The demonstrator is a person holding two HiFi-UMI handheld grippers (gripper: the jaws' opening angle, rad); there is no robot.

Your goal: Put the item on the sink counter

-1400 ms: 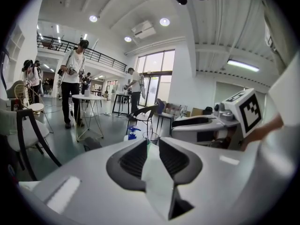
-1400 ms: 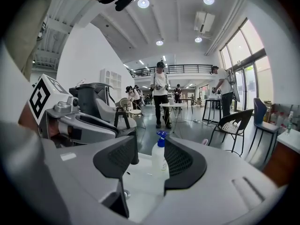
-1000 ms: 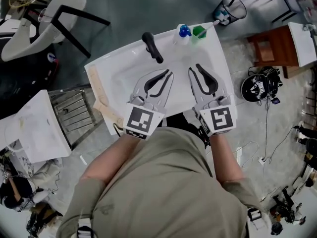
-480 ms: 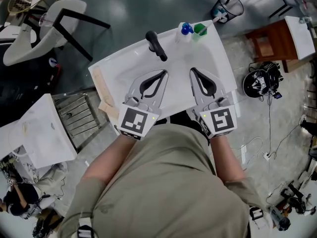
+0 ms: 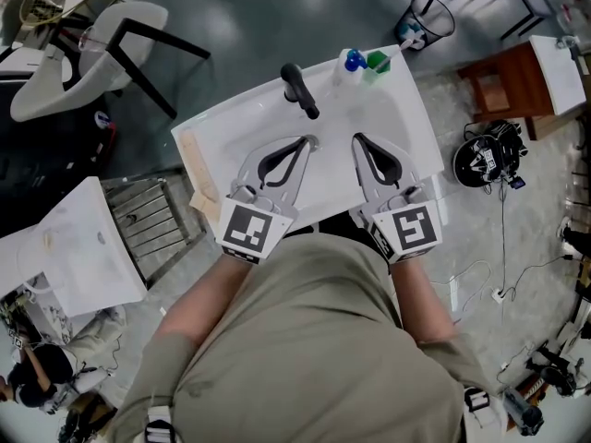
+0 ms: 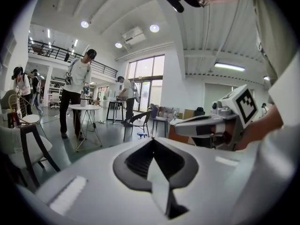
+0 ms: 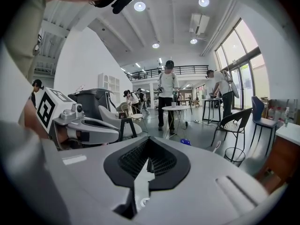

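A white sink [image 5: 231, 127] with a black faucet [image 5: 300, 90] stands in front of me in the head view. On its far right corner are a blue-capped item [image 5: 351, 60] and a green item [image 5: 376, 60]. My left gripper [image 5: 309, 142] and right gripper [image 5: 356, 140] hover side by side over the basin, both shut with nothing between the jaws. In the left gripper view the left gripper [image 6: 152, 140] points out into the room, with the right gripper's body [image 6: 211, 125] beside it. The right gripper [image 7: 149, 140] shows its jaws meeting, and the blue item [image 7: 186, 141] lies just beyond.
A wooden strip [image 5: 199, 178] lies along the sink's left edge. A metal rack [image 5: 148, 215] and a white table [image 5: 65, 247] stand to the left, a white chair [image 5: 83, 53] at the far left. A wire bin [image 5: 432, 12], a brown stool [image 5: 503, 86] and black gear [image 5: 480, 164] are to the right. People stand at tables in the room.
Both grippers' jaws have closed from a slight gap. The hands have drawn a little nearer to my body, and the sink has shifted slightly in the view.
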